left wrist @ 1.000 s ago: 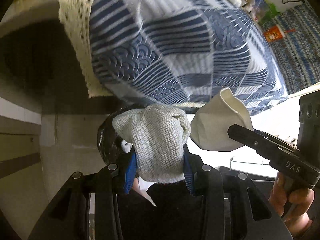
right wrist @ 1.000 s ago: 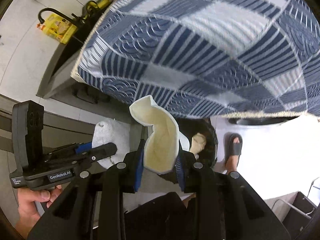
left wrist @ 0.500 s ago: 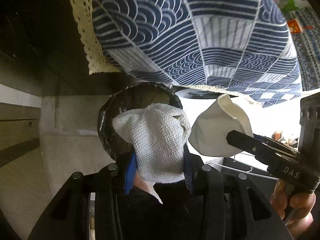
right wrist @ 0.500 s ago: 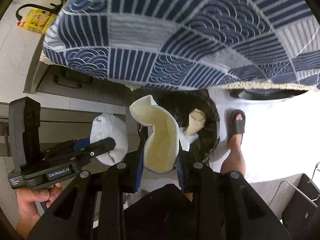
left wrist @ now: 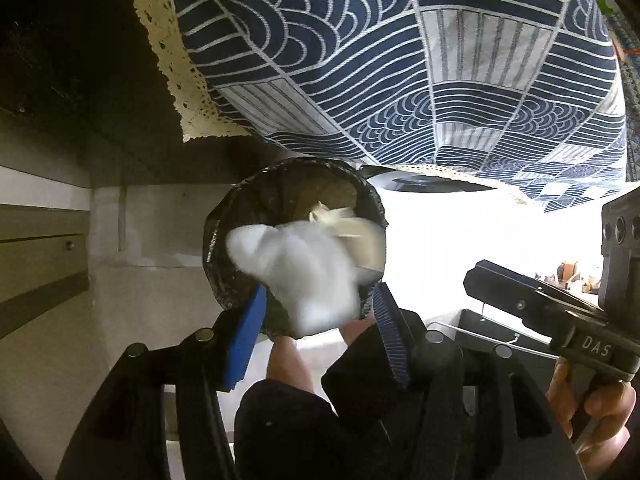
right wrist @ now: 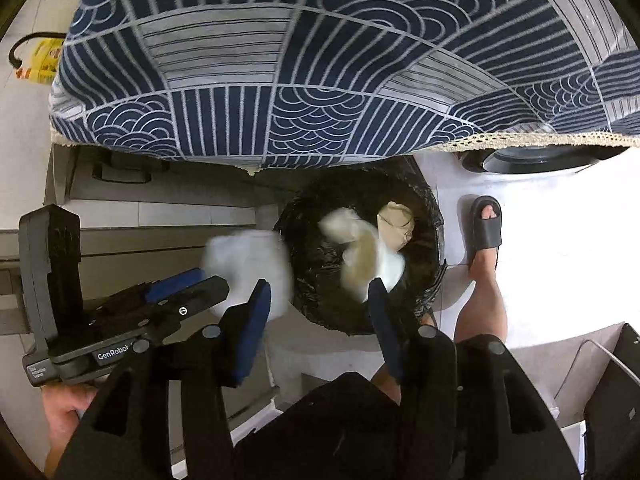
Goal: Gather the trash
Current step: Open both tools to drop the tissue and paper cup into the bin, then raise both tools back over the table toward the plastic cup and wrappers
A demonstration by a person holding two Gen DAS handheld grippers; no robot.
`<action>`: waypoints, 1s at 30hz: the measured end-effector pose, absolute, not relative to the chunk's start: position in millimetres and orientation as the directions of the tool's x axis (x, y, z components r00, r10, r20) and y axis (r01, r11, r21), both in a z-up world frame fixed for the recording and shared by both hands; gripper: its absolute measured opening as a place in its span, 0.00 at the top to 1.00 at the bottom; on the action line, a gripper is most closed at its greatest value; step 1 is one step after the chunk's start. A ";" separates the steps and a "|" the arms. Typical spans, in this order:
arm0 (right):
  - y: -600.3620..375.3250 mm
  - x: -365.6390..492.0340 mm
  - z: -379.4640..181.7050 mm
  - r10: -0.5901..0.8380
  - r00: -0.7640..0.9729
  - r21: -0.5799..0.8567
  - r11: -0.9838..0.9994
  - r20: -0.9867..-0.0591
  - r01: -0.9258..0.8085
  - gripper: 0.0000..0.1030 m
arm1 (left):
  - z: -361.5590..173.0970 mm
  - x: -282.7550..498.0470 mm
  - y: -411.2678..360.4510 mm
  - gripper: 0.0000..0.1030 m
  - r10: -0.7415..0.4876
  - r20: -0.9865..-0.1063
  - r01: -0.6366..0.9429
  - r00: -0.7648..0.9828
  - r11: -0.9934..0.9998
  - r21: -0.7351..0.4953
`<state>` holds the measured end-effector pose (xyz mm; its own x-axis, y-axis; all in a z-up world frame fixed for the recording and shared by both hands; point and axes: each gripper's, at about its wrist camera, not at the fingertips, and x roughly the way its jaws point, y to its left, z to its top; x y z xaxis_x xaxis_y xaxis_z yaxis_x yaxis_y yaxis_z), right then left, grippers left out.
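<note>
- The left gripper (left wrist: 318, 314) points steeply down over a black-lined trash bin (left wrist: 224, 240); its jaws are opening, and the blurred white knitted cloth (left wrist: 304, 276) between the blue pads is loose, not pinched.
- The right gripper (right wrist: 320, 308) is also opening; the blurred cream paper piece (right wrist: 360, 256) lies just ahead of its tips, free, above the bin's mouth.
- A blue patterned tablecloth (right wrist: 320, 80) hangs beyond both grippers.
</note>
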<state>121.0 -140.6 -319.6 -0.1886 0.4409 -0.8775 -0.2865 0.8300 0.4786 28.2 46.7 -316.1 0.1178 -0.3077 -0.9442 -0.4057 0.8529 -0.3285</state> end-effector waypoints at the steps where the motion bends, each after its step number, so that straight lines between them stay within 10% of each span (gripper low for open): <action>1: -141.7 122.0 -320.0 0.441 -0.188 0.478 0.830 -0.878 -0.286 0.49 | -316.1 28.2 47.6 0.48 -0.308 -0.944 -0.407 0.118 0.852 -0.329; 30: -175.8 125.7 -206.7 0.522 0.041 0.471 0.799 -0.852 -0.375 0.29 | -216.4 31.1 42.6 0.39 -0.231 -0.928 -0.330 0.294 0.886 -0.325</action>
